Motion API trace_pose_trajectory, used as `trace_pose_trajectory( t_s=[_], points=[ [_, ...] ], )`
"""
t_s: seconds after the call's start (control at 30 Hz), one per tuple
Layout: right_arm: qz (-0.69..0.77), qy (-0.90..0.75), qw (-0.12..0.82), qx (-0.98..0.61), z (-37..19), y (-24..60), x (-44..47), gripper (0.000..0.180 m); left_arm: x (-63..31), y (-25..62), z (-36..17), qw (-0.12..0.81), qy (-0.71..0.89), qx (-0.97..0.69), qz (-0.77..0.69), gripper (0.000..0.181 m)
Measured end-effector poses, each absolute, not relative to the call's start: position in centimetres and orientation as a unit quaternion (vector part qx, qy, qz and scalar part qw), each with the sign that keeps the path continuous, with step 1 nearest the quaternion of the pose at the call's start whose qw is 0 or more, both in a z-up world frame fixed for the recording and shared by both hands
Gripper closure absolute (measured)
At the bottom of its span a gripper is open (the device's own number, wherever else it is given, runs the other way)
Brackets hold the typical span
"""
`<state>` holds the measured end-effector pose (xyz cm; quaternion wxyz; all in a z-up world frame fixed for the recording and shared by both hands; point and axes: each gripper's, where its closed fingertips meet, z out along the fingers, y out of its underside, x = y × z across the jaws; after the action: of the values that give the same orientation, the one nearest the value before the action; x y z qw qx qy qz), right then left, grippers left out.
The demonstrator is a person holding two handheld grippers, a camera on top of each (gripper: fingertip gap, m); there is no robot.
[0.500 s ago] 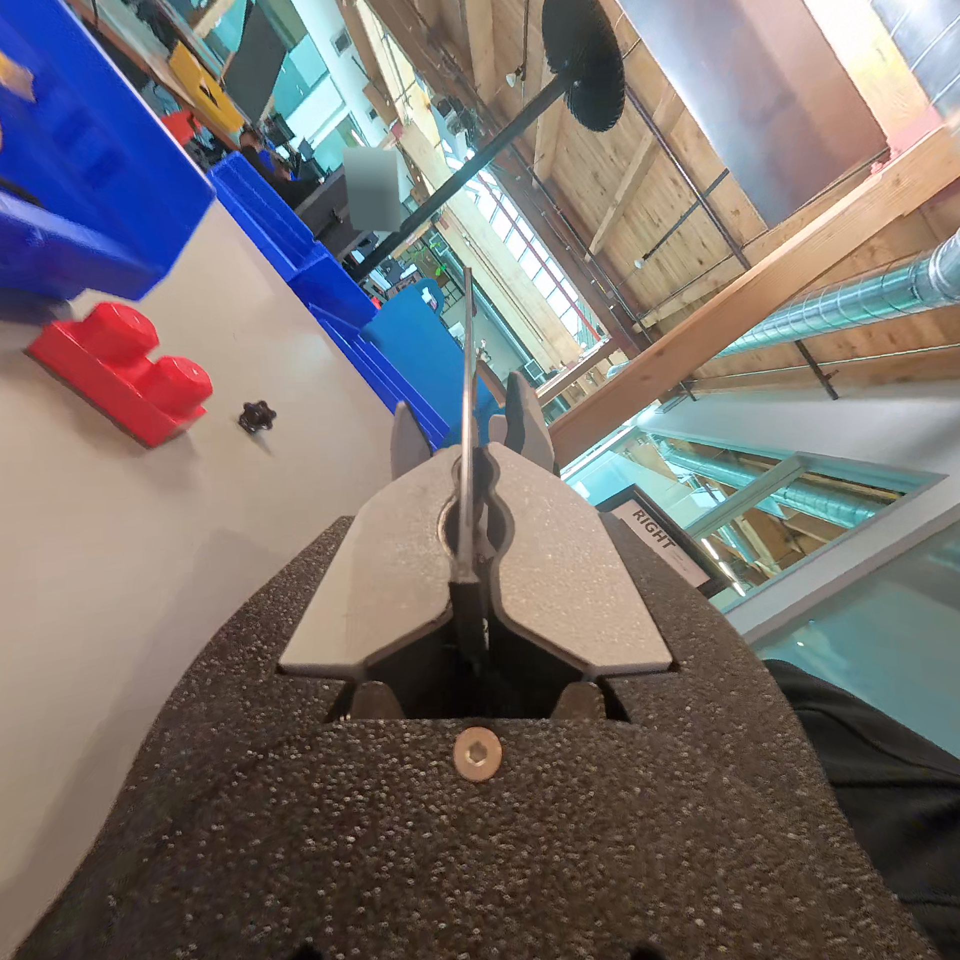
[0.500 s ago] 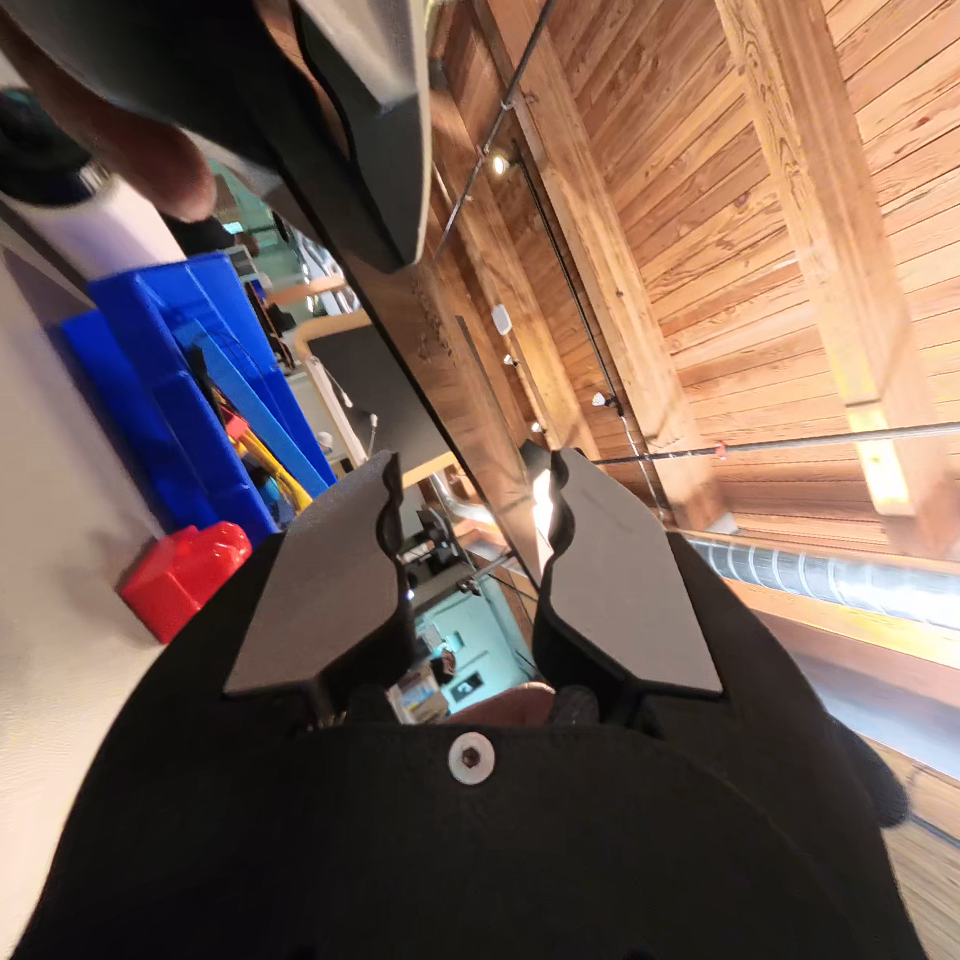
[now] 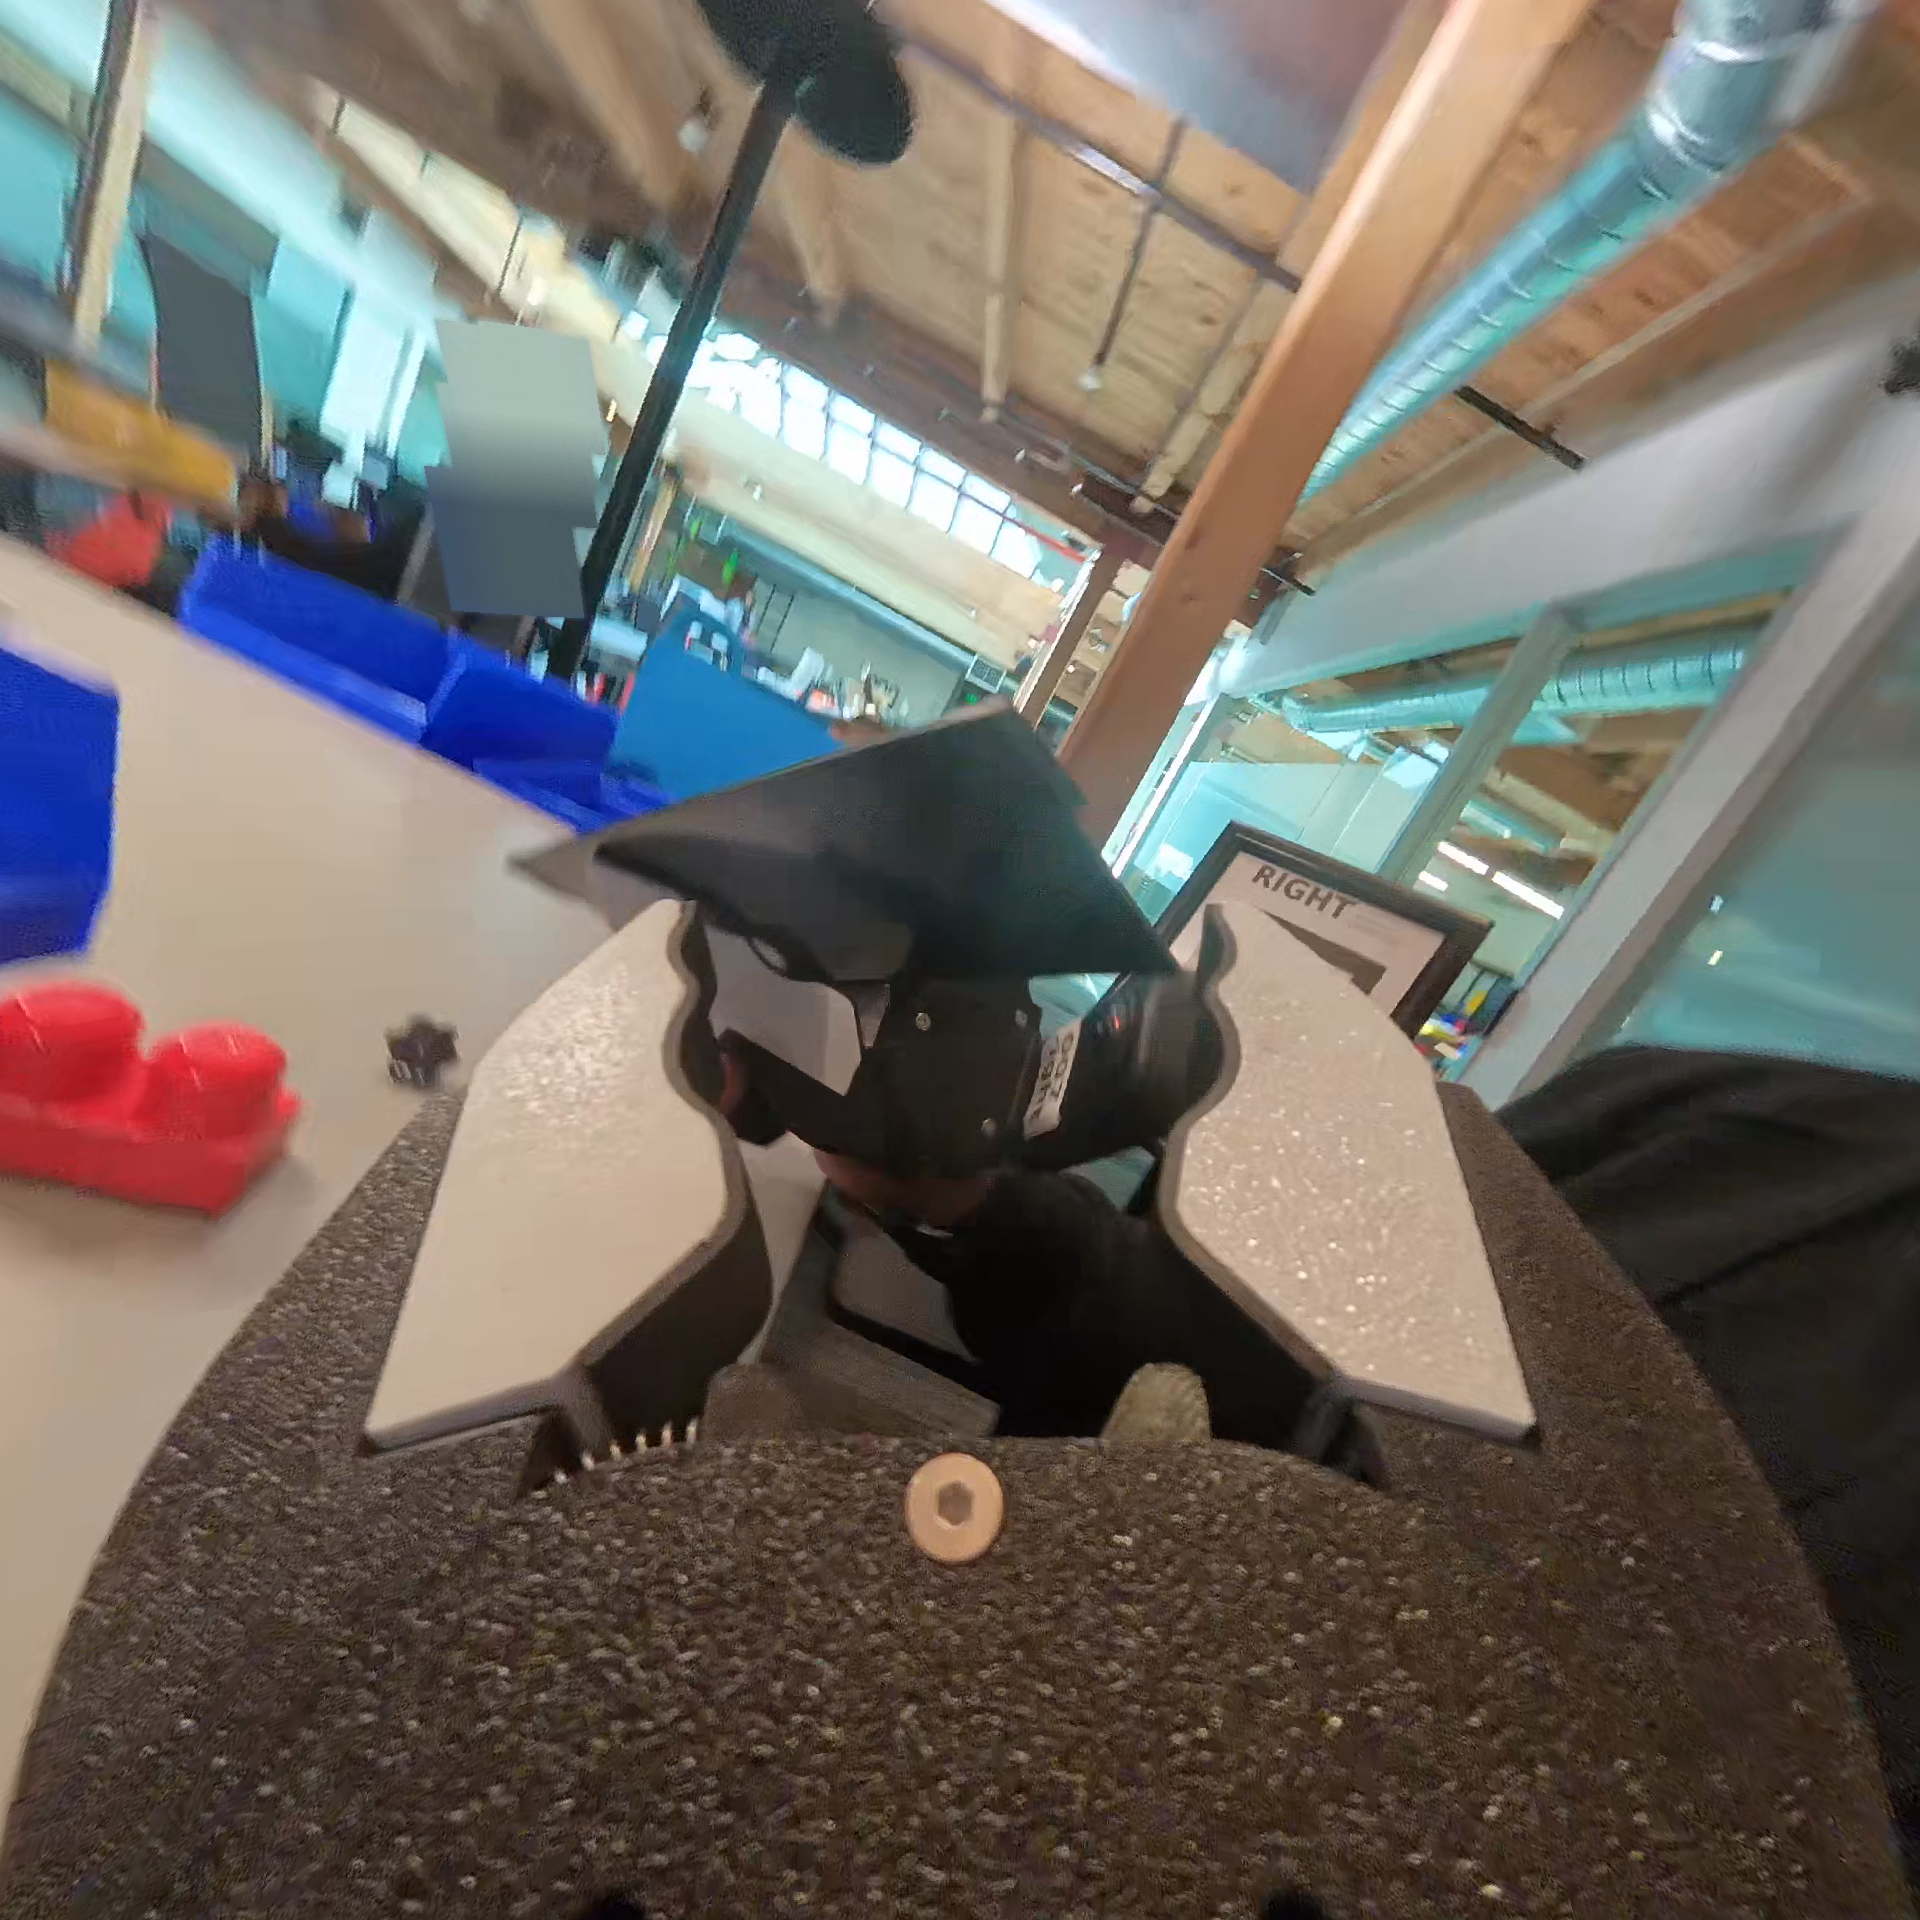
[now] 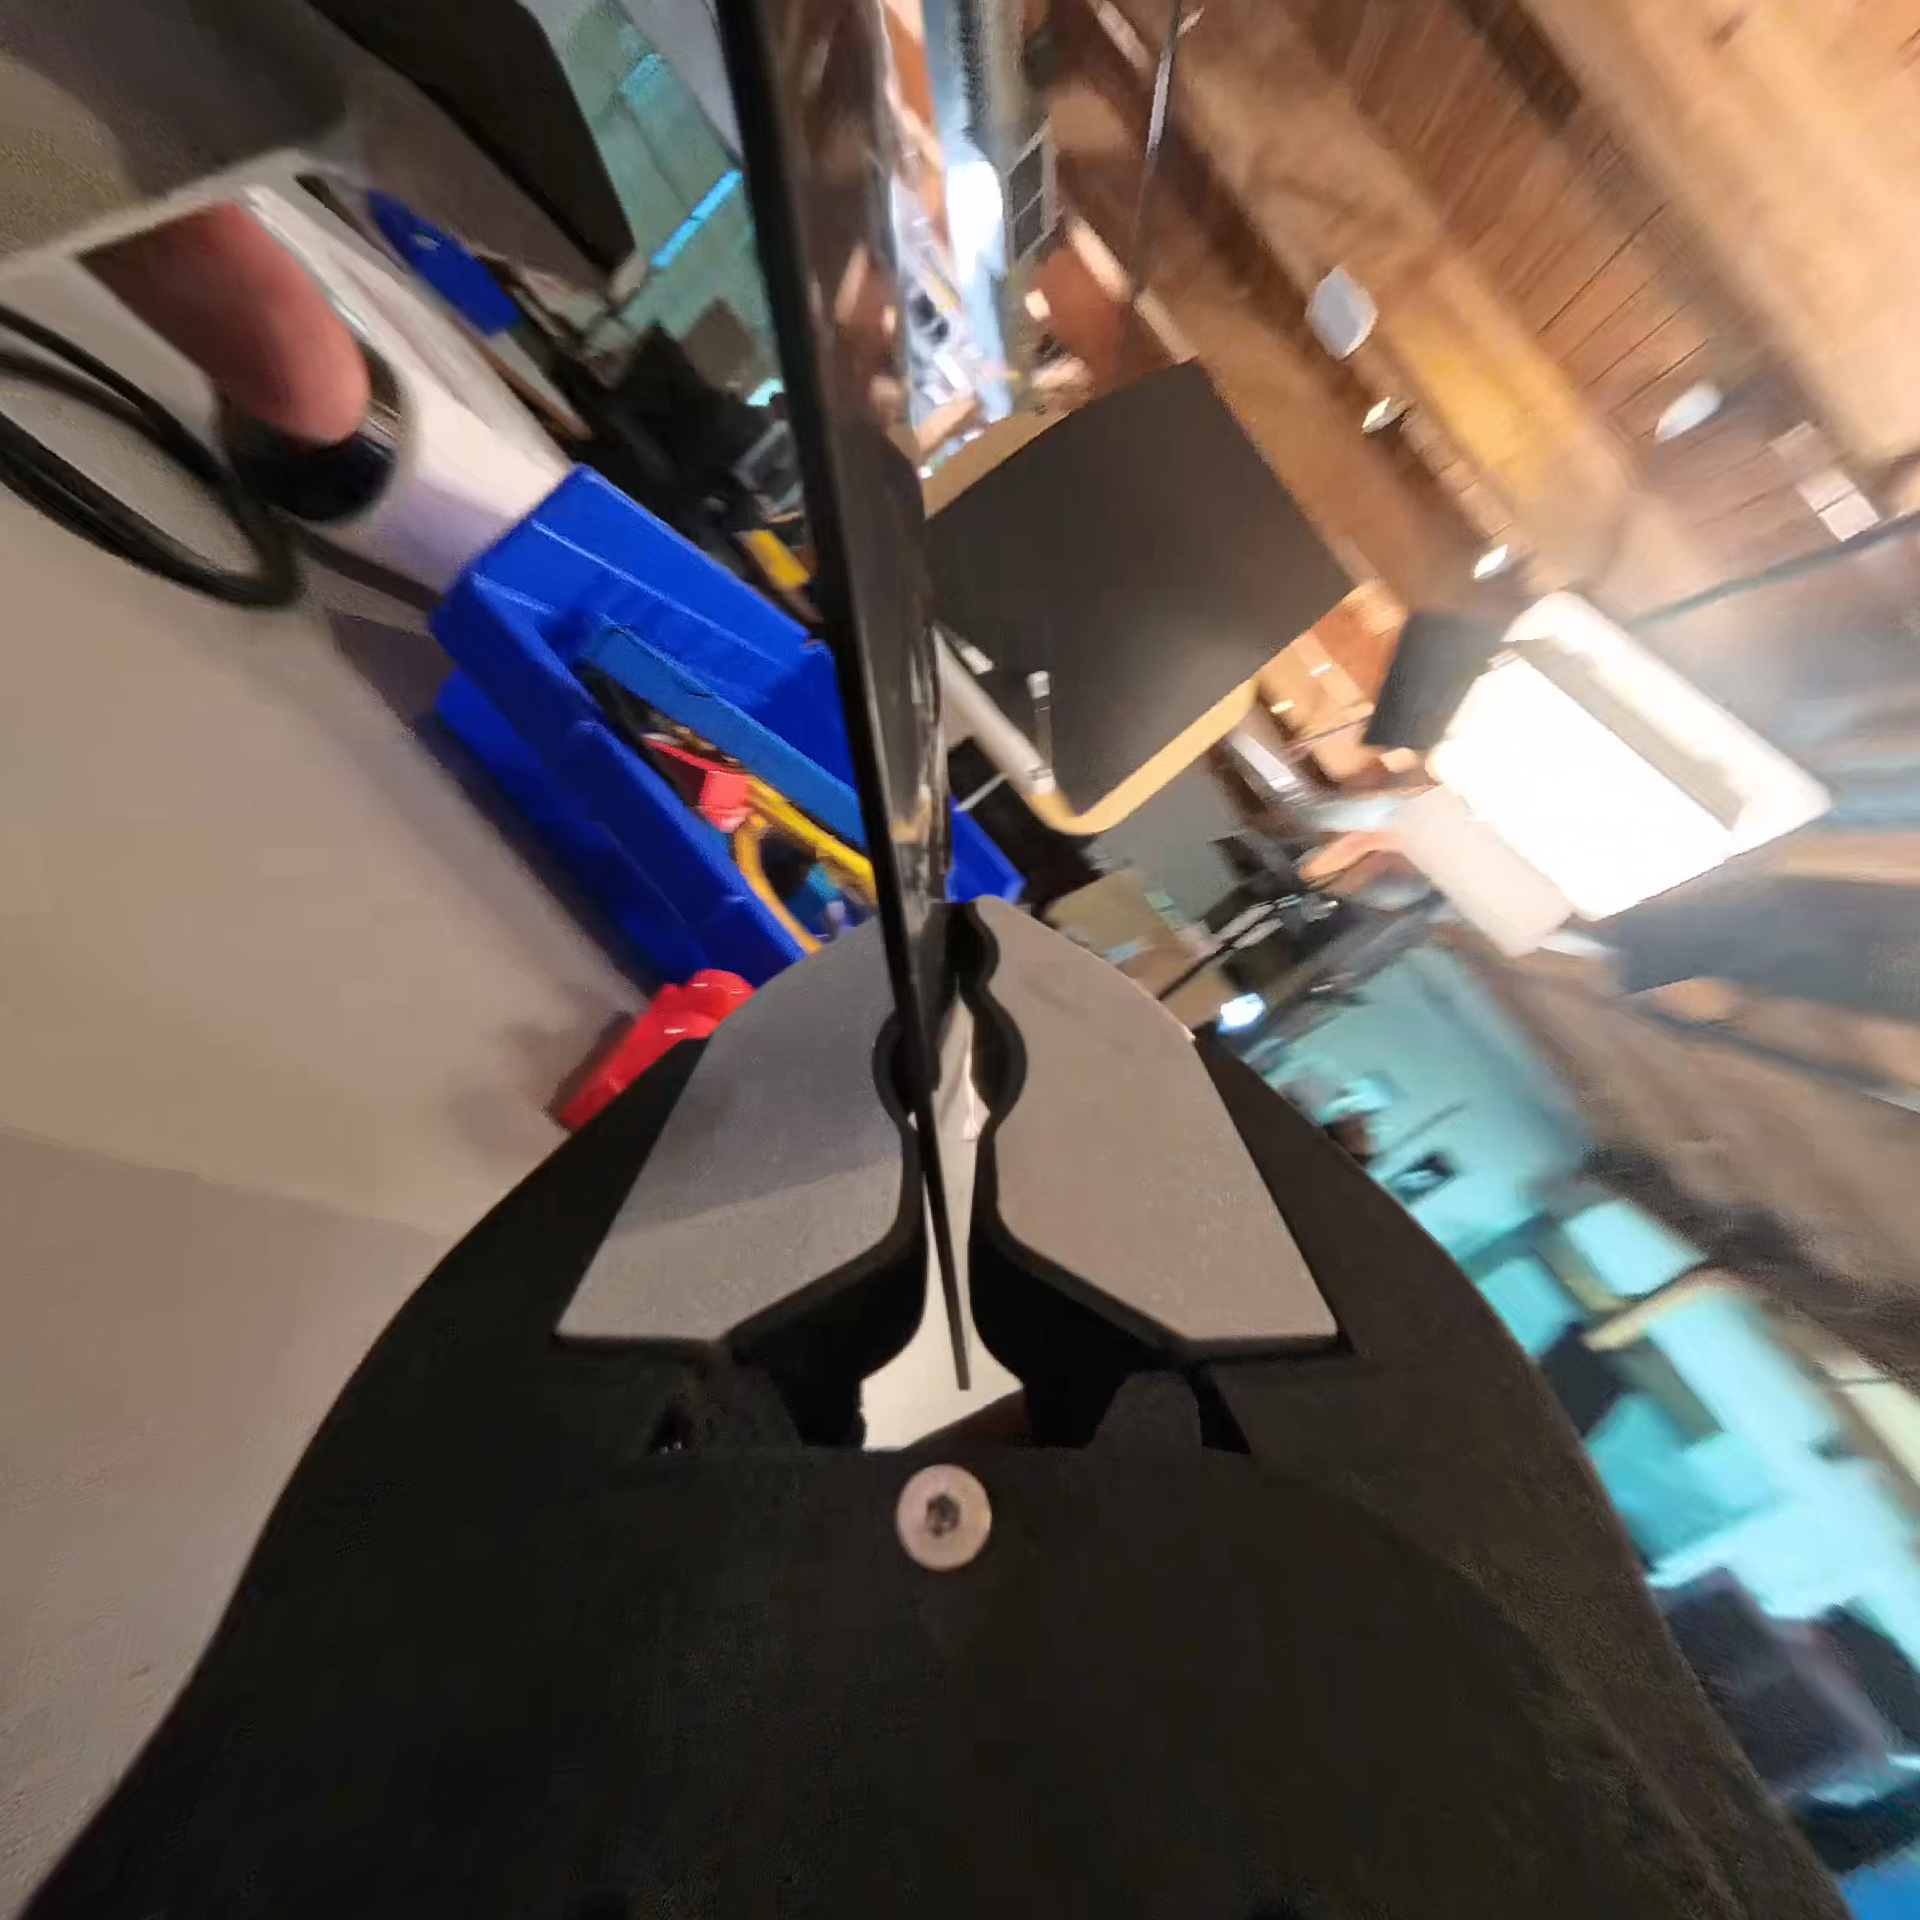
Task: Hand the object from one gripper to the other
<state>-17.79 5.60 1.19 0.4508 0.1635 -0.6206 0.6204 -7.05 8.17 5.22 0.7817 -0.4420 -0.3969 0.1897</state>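
Jaws on my left gripper (image 3: pixel 940 914) stand wide apart with nothing between the pads. Jaws on my right gripper (image 4: pixel 951 914) are nearly closed, clamped onto a thin flat plate (image 4: pixel 873 520). The plate is black at the edge and glossy on one face.

From the right wrist camera I see the plate almost edge-on. It rises from the base of the jaws, passes between the fingertips and runs off the top of the view. Its shiny face reflects the room. It is held in the air above the counter (image 3: pixel 260 883) and does not touch it.

From the left wrist camera the right gripper sits straight ahead, framed by my open left fingers (image 3: pixel 582 1174). The plate shows there as a dark angled sheet above it. I cannot tell whether the left fingers touch the plate or the other gripper.

On the pale grey counter, to the left of the left gripper, lies a red toy brick (image 3: pixel 135 1101) with two studs. A small black knob (image 3: pixel 421 1049) lies just beside it, nearer the gripper. Blue storage bins (image 3: pixel 312 634) line the counter's far edge. A dark-framed sign (image 3: pixel 1340 935) stands behind the right finger.

In the right wrist camera's upper left corner a person's fingertip (image 4: pixel 249 332) rests on grey hardware, above a looped black cable (image 4: pixel 125 468). Both views are motion-blurred.
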Motion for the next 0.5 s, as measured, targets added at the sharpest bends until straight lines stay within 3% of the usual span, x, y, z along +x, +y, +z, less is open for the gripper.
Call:
trace_pose_trajectory(
  t_s=[0.1,0.3,0.5],
  points=[
    [0.628,-0.701,0.298,0.158,0.0,5.2,-16.7,0.180,-5.0,7.2,6.5,0.787,-0.327,-0.458,0.254,0.089],
    [0.583,-0.788,-0.027,0.195,-2.3,6.5,-10.3,0.179,-5.7,6.2,3.6,0.705,-0.335,-0.528,0.333,0.104],
    [0.498,-0.796,-0.233,0.253,-4.0,9.1,-4.4,0.178,-6.6,8.7,1.5,0.671,-0.321,-0.586,0.321,0.113]
  ],
)
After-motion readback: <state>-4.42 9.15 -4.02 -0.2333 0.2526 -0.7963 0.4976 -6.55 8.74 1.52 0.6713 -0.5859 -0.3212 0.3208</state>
